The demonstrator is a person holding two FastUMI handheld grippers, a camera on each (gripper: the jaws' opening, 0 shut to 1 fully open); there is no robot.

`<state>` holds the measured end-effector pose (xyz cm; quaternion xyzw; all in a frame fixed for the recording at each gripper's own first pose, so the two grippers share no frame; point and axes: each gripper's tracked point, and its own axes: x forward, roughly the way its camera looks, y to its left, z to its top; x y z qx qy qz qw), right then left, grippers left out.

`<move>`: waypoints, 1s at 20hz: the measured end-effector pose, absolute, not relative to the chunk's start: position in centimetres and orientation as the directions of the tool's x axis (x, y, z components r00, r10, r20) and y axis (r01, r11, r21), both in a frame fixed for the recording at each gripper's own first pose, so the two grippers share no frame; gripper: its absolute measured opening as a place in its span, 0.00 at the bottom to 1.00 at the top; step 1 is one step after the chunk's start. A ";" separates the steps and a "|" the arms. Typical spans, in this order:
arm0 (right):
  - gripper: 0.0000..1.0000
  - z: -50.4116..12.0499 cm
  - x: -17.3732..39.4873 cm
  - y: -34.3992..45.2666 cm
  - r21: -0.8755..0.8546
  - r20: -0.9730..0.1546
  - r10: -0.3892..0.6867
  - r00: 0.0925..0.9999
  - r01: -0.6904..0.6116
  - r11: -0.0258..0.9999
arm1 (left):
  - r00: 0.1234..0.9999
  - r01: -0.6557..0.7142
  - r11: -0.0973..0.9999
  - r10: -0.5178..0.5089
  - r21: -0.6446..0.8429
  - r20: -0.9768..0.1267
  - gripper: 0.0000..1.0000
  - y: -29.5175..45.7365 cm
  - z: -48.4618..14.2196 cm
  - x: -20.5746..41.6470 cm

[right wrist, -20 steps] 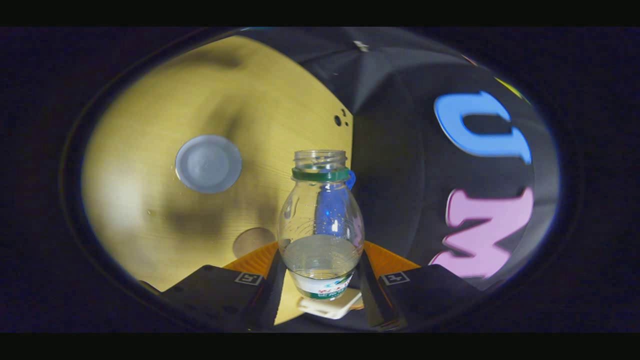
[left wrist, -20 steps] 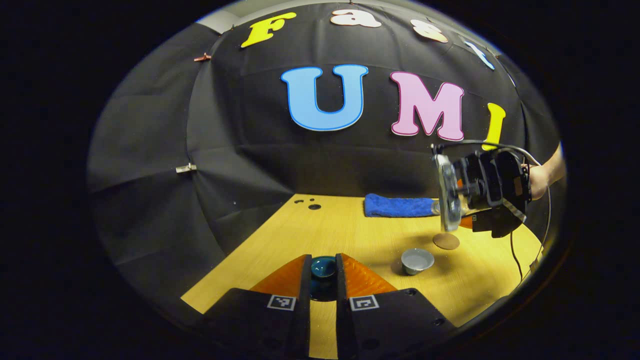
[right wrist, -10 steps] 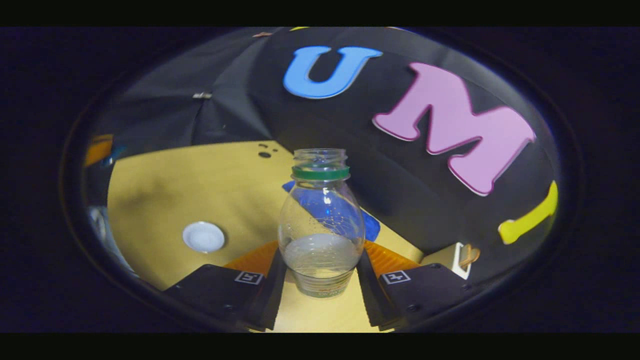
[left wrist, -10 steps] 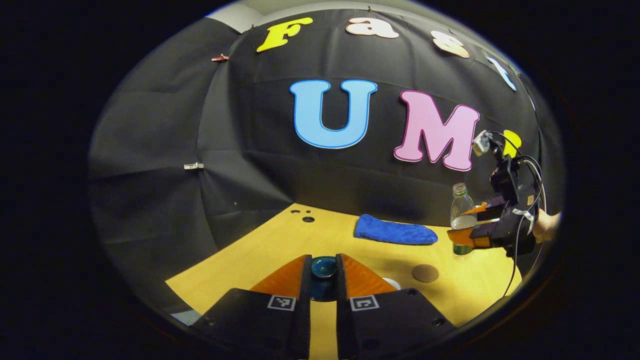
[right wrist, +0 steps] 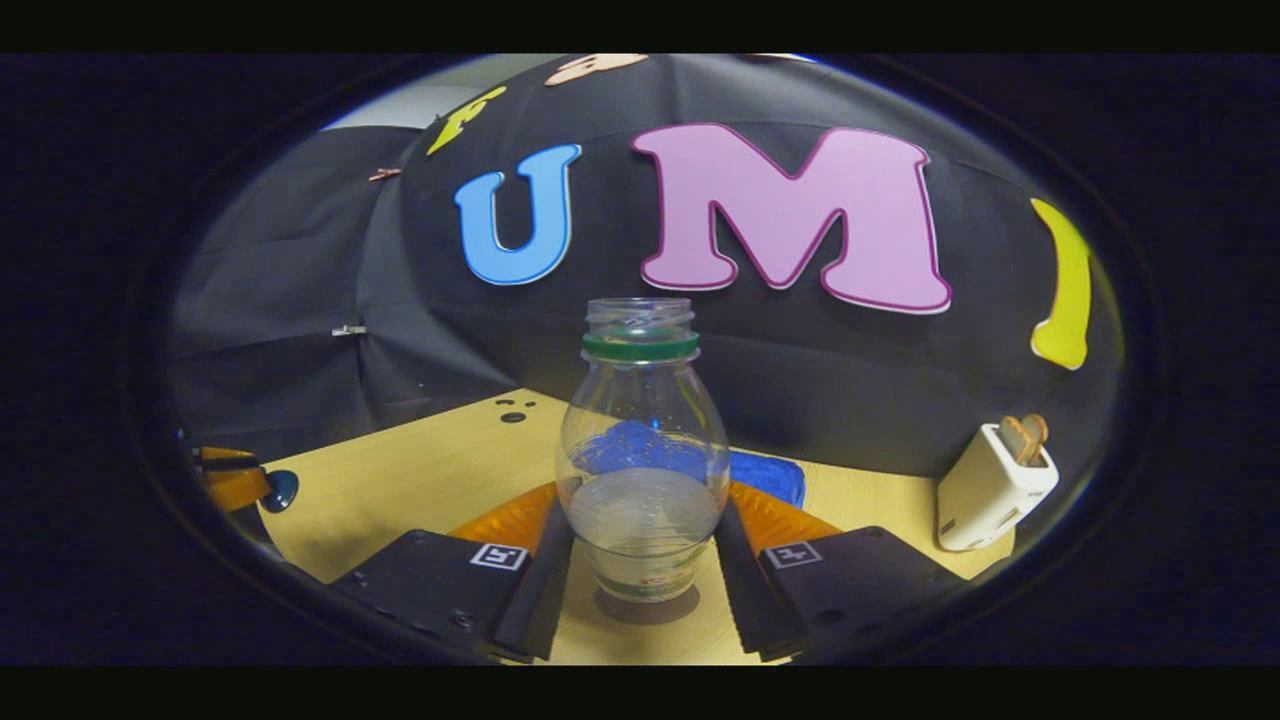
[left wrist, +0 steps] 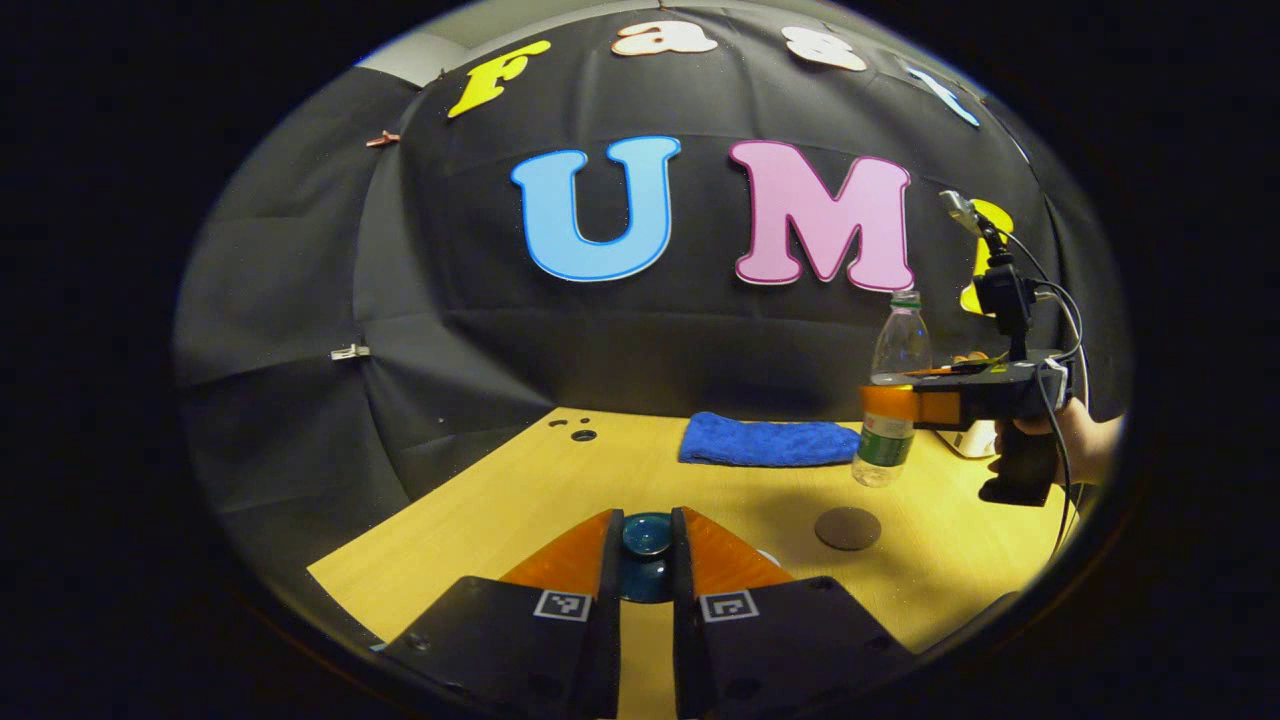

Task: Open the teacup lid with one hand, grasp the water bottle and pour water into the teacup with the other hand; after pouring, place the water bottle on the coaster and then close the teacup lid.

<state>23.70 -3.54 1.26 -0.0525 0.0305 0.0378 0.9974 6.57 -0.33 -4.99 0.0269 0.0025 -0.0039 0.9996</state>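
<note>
Upright between the right gripper's (right wrist: 640, 560) fingers (right wrist: 535, 580) stands the water bottle (right wrist: 641, 450), clear plastic, uncapped, with a green ring under its open mouth and water filling roughly its lower part. Both fingers press on its lower body. Seen in the right gripper view, the round brown coaster (right wrist: 646, 607) lies directly under the bottle's base; whether the base touches it cannot be told. In the left gripper view the same bottle (left wrist: 893, 390) hangs above the wooden table (left wrist: 500, 500), beyond the coaster (left wrist: 847, 527), with the right gripper (left wrist: 890, 405) clamped across its labelled middle and a person's hand (left wrist: 1060, 440) on the grip at the far right.

Nearer, the left gripper (left wrist: 646, 560) is clenched on the dark teal teacup lid (left wrist: 646, 535), its two fingers tight on either side of the knob. A pale sliver of the teacup (left wrist: 768, 556) peeks out just right of that gripper's right finger.

A folded blue towel (left wrist: 765, 442) lies at the far edge of the table, by the black cloth wall. A small white toaster (right wrist: 992, 485) with toast in its slot stands at the right, well apart from the bottle.
</note>
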 end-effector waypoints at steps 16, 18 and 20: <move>0.75 -7.3 25.4 -5.1 -0.105 -0.086 0.014 0.996 -0.023 0.994 | 0.999 0.045 0.998 -0.045 0.038 -0.001 0.29 -0.7 -8.0 9.0; 0.76 -7.4 25.5 -5.1 -0.098 -0.088 0.007 0.996 -0.015 0.995 | 0.999 0.039 0.999 -0.039 0.033 -0.002 0.22 -0.4 -8.1 8.7; 0.78 -7.6 25.4 -5.1 -0.099 -0.092 0.004 0.996 -0.013 0.995 | 0.999 0.040 0.999 -0.040 0.027 -0.003 0.25 -0.4 -8.1 8.4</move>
